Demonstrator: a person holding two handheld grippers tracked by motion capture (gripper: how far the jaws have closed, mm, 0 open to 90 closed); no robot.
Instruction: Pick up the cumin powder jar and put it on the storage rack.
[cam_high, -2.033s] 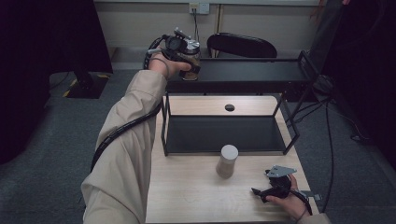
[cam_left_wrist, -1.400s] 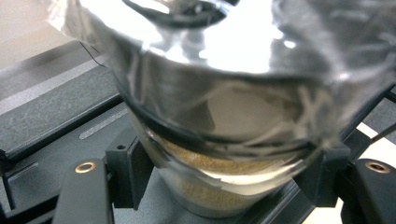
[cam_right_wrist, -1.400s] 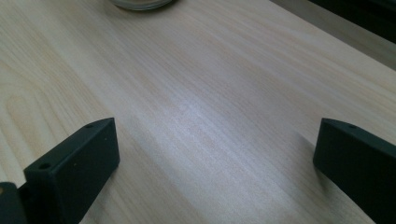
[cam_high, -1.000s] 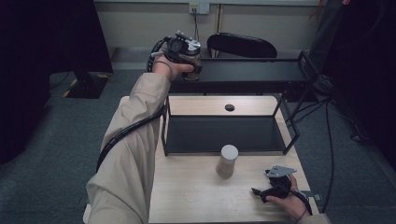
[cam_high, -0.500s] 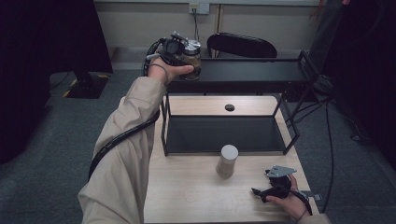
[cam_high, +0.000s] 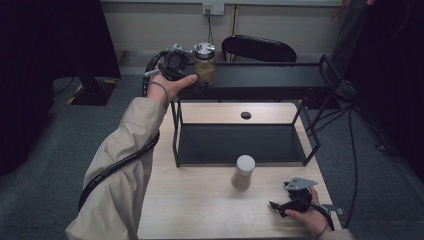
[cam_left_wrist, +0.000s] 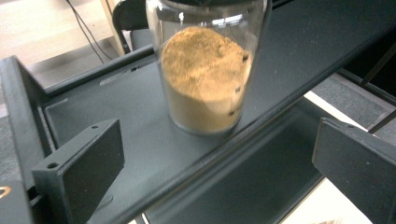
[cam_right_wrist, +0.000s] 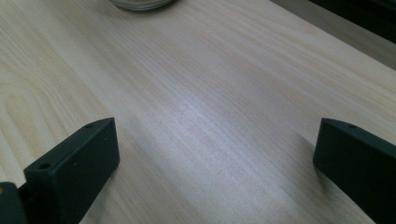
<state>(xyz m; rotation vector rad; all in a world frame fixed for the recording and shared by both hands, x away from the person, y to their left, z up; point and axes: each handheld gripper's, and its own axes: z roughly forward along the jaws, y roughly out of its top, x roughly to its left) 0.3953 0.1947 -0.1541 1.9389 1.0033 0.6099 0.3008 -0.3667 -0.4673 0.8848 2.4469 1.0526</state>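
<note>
A glass jar (cam_high: 204, 64) of tan powder with a metal lid stands upright on the top shelf (cam_high: 265, 77) of a black rack, near its left end. My left gripper (cam_high: 186, 65) hovers just left of it. Its jaws have just been opening, and it is open. In the left gripper view the jar (cam_left_wrist: 205, 79) stands on the shelf (cam_left_wrist: 116, 107) ahead of the gripper (cam_left_wrist: 215, 154), touching neither pad. A second jar (cam_high: 243, 171) with a white lid stands on the table. My right gripper (cam_high: 280, 204) rests open at the front right, jaws wide over bare wood (cam_right_wrist: 215, 154).
The rack's lower shelf (cam_high: 240, 142) lies bare behind the white-lidded jar. The wooden table (cam_high: 200, 210) has a cable hole (cam_high: 245, 115) at the back. A dark chair (cam_high: 257, 49) stands behind the rack. Cables trail at the right.
My left gripper has let go of the powder jar and drawn back to the left, leaving it standing on the top shelf. The right gripper has not moved.
</note>
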